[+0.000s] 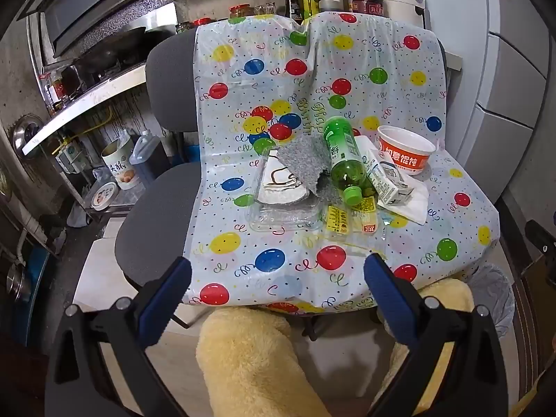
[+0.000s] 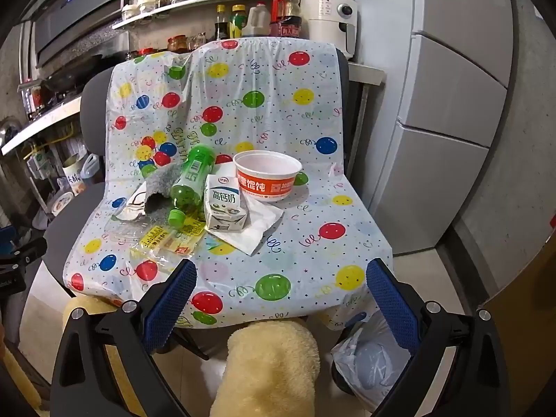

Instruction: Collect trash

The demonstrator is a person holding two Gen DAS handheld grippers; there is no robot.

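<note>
Trash lies heaped on a chair draped with a balloon-print sheet. A green bottle rests tilted on a grey felt scrap. Beside it are a milk carton, a white napkin, a red-and-white paper bowl, yellow wrappers and a clear plastic tray. My left gripper and right gripper both hover open before the seat's front edge, holding nothing.
A bin lined with a pale plastic bag stands on the floor at the chair's right front. Fuzzy yellow legs fill the bottom. Kitchen counter with jars is left, fridge right.
</note>
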